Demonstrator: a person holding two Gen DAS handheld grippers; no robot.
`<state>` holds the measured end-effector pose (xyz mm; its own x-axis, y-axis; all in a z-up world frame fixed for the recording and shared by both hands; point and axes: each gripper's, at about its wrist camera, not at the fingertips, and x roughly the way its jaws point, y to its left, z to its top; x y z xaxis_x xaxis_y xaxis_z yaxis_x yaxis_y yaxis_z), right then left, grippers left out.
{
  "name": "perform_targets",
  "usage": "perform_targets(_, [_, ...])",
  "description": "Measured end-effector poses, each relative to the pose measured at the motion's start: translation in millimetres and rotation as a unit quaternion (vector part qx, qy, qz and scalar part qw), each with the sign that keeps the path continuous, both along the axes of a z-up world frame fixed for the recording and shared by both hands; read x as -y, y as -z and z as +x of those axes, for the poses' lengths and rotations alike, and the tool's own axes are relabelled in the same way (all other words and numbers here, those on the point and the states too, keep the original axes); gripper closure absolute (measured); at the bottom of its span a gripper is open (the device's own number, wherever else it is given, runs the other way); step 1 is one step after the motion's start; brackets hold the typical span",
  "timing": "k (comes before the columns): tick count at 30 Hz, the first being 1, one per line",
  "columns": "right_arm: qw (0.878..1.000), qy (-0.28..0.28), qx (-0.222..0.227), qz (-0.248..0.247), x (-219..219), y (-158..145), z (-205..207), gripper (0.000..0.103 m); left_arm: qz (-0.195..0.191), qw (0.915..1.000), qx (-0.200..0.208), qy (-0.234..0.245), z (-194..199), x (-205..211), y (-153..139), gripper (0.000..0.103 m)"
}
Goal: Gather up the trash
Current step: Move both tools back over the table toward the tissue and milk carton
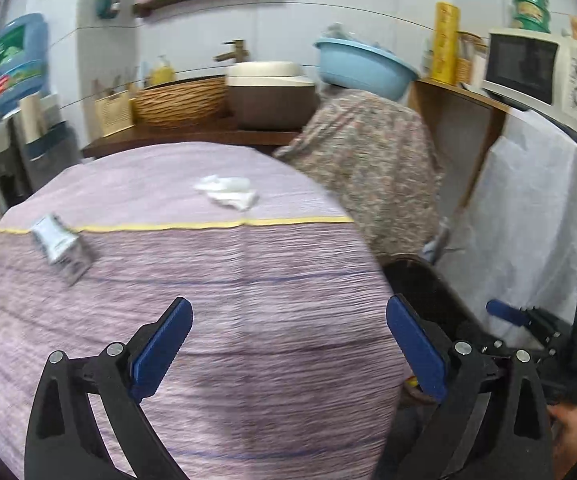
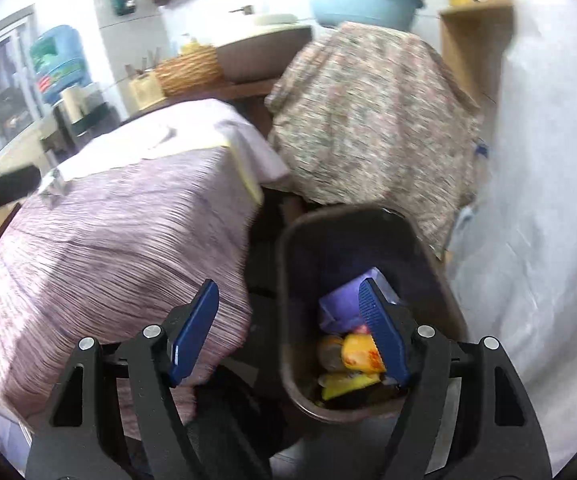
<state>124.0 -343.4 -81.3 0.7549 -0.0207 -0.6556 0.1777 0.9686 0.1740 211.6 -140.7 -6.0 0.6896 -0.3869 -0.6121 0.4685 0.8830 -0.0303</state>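
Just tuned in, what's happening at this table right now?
A person is clearing trash off a table covered in a purple cloth, using a handheld gripper in each hand. Both the left gripper and the right gripper are open and empty. The right one is above a dark bin beside the table, which already holds yellow and purple wrappers. A crumpled tissue and a silvery wrapper are on the cloth, not yet collected.
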Motion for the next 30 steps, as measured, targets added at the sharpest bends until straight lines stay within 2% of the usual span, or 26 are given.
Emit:
perform_targets(6, [0.996, -0.090, 0.008, 0.012, -41.2, -23.3, 47.9, 0.027, 0.007, 0.9985, -0.007, -0.054, 9.1, -52.6, 7.2, 0.006])
perform_targets(13, [0.984, -0.174, -0.008, -0.027, -93.5, -43.7, 136.8, 0.027, 0.012, 0.9898, -0.017, -0.141, 23.6, -118.3, 13.1, 0.006])
perform_targets(23, [0.977, -0.194, -0.063, -0.058, -130.8, -40.5, 265.6, 0.027, 0.007, 0.9824, -0.027, -0.185, 37.6, -170.2, 14.0, 0.006])
perform_targets(28, [0.976, -0.185, -0.074, -0.085, -143.9, -30.5, 305.4, 0.027, 0.000, 0.9809, -0.040, -0.190, 49.6, -180.2, 17.3, 0.006])
perform_targets(30, [0.975, -0.183, -0.083, -0.095, -147.3, -26.1, 316.5, 0.034, -0.005, 0.9796, -0.048, -0.195, 56.0, -184.0, 18.6, 0.006])
